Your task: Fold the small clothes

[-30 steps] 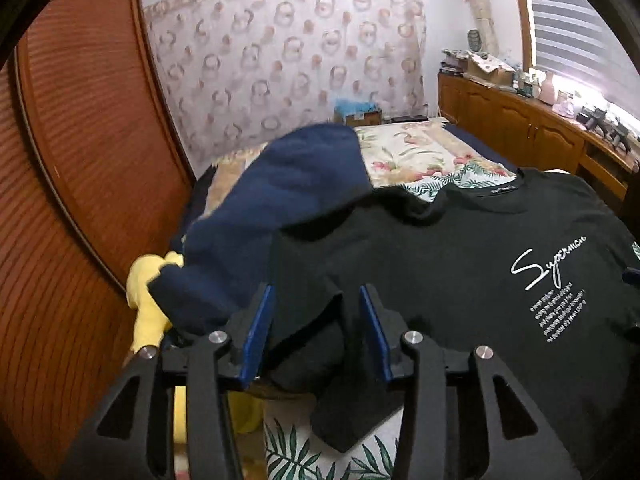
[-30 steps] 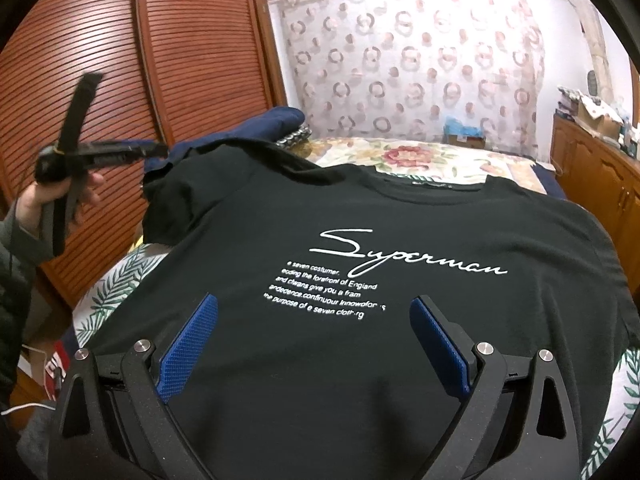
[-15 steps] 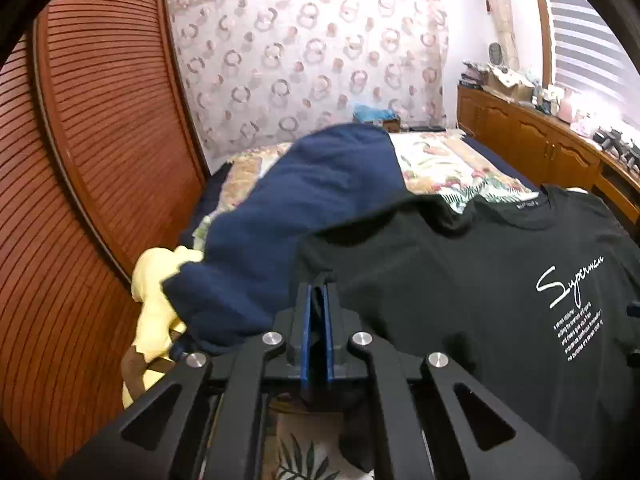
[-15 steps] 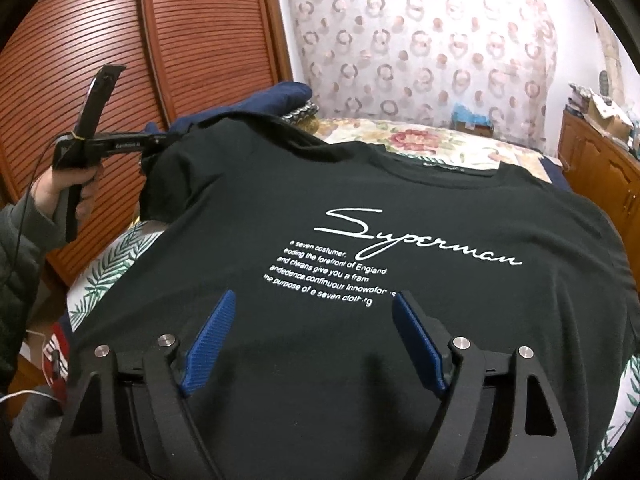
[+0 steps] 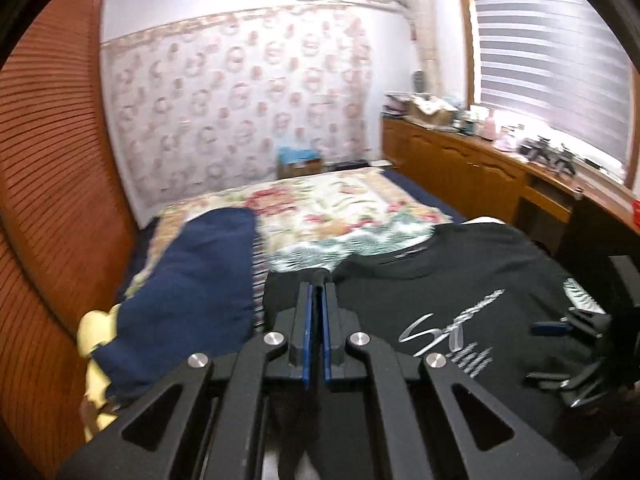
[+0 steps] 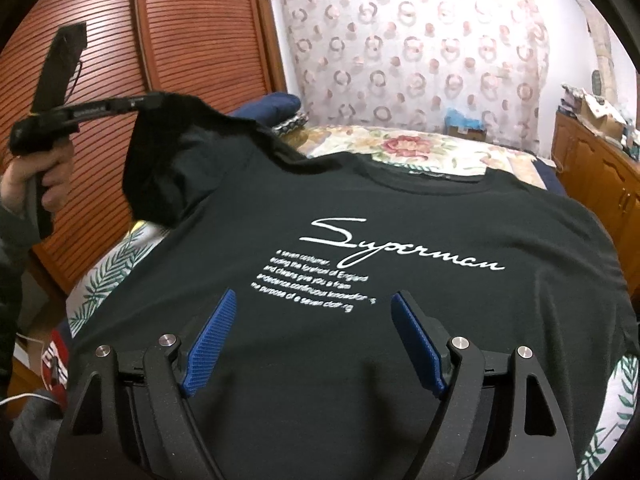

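Fabric of the black T-shirt [image 6: 360, 208] covers most of the near end of the bed [image 6: 420, 148], front side up, its white script lettering readable and its collar toward the far end. Its sleeve [image 6: 160, 168], at the bed's left edge by the wooden slatted wardrobe [image 6: 200, 40], is raised off the bedding, pinched at its tip by the left gripper [image 5: 316, 280], whose blue pads sit pressed together on the cloth with a little dark fabric bunched at their tips. In the right wrist view a hand [image 6: 36, 176] holds that tool by its handle, at the left, above the bed's edge. The right gripper [image 6: 312, 300] sits over the shirt's lower front, near the bed's near edge, its blue pads [image 6: 210, 340] spread wide with only flat shirt fabric beneath; they had just been closing a little, with nothing clamped between them. A dark blue garment [image 5: 192, 280] lies along the left edge beyond the sleeve, with something yellow [image 5: 96, 328] just beside it at that edge. The picture from the left is blurred.
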The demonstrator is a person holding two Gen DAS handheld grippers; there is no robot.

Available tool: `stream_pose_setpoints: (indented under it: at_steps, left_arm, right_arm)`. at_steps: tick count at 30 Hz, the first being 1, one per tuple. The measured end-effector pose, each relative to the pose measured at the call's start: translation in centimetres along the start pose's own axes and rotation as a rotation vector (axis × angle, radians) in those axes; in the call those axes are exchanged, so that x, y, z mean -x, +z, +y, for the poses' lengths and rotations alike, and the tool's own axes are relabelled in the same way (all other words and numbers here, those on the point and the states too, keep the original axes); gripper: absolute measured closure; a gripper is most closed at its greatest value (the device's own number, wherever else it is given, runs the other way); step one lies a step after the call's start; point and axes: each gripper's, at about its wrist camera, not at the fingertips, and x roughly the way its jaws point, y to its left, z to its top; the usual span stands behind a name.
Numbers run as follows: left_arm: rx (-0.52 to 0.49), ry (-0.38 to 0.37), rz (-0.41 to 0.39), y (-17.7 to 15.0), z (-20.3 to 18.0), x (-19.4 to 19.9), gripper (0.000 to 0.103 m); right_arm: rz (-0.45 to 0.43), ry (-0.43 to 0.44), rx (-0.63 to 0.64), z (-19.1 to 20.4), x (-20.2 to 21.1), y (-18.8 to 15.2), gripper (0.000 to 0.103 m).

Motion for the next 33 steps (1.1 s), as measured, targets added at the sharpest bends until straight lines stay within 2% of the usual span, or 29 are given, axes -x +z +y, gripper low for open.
stream_pose_setpoints:
  at_steps: [4, 6, 9, 12, 17, 23, 26, 33]
  left_arm:
    - [-0.027, -0.048, 0.035, 1.5, -3.1, -2.2, 0.100]
    - [-0.047, -0.076, 0.066, 1.9, -4.4, -3.4, 0.087]
    - [-0.049, -0.099, 0.075, 1.7, -5.1, -3.8, 0.075]
    - [-0.055, -0.069, 0.085, 1.0, -5.2, -3.8, 0.067]
    - [-0.054, -0.053, 0.136, -1.5, -4.2, -4.2, 0.065]
    - [-0.018, -0.040, 0.210, -6.4, -3.1, -4.7, 0.064]
    - [-0.010, -0.047, 0.247, -8.7, -3.5, -4.9, 0.064]
    - [-0.021, -0.090, 0.298, -10.9, -5.0, -5.4, 0.064]
  right_arm:
    - [-0.009, -0.009, -0.011, -0.7, 0.4, 0.1, 0.021]
    - [-0.014, -0.013, -0.022, -1.2, 0.6, 0.1, 0.021]
    - [-0.017, -0.020, -0.034, -1.8, 0.8, 0.1, 0.021]
    - [-0.018, -0.031, -0.036, -2.1, 1.1, 0.0, 0.021]
    - [-0.019, -0.047, -0.047, -2.8, 1.3, -0.1, 0.021]
    - [-0.019, -0.059, -0.057, -3.5, 1.5, -0.2, 0.021]
    - [-0.010, -0.063, -0.054, -3.7, 1.5, -0.4, 0.021]
    - [0.040, -0.068, -0.069, -4.7, 0.8, -1.0, 0.021]
